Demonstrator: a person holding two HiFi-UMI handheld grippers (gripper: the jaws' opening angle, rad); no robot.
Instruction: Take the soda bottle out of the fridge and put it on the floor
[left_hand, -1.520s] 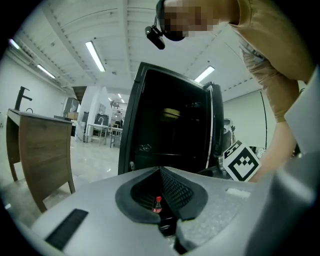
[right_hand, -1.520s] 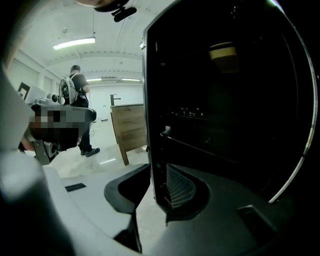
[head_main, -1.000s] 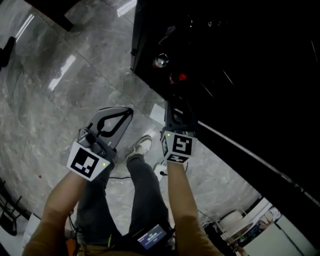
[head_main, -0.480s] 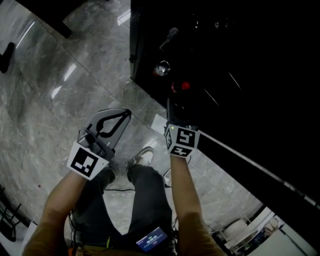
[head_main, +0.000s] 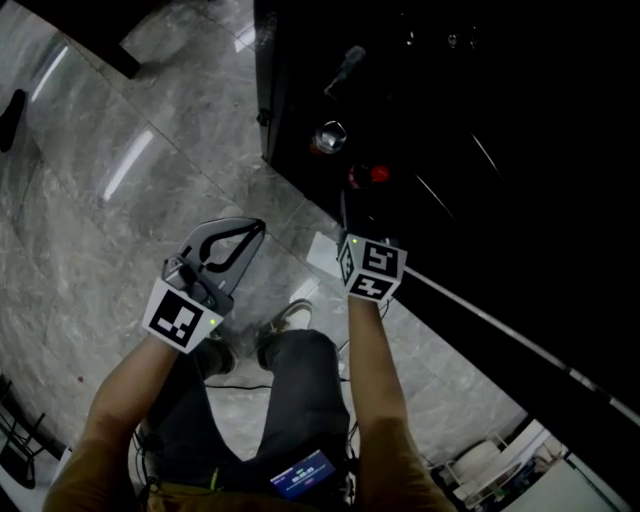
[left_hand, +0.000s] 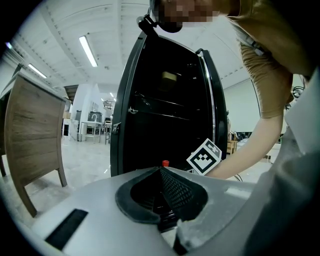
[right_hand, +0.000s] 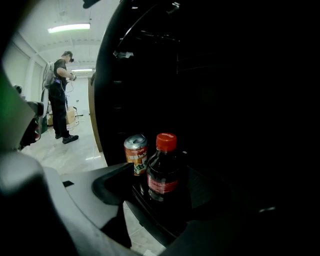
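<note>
My right claw (head_main: 356, 212) reached into the open black fridge (head_main: 470, 110), its marker cube (head_main: 372, 268) just outside the dark opening. In the right gripper view the right claw (right_hand: 165, 199) stood released: its jaws had just been opening, and they flanked the bottle (right_hand: 162, 170) without pressing on it. The bottle, dark with a red cap, stood upright on a shelf inside the fridge (right_hand: 230, 90), near the shelf's front edge. A can (right_hand: 136, 153) stood upright just beside it, to its left and a little further in. From the head view I could make out only the bottle's red cap (head_main: 378, 175) and the can's shiny top (head_main: 328, 135) in the gloom.

My left claw (head_main: 255, 228) hung over the grey marble floor (head_main: 110, 210), well apart from the fridge. In the left gripper view the left claw (left_hand: 161, 170) was clenched, jaws together and nothing between them, facing the fridge (left_hand: 165, 110).
</note>
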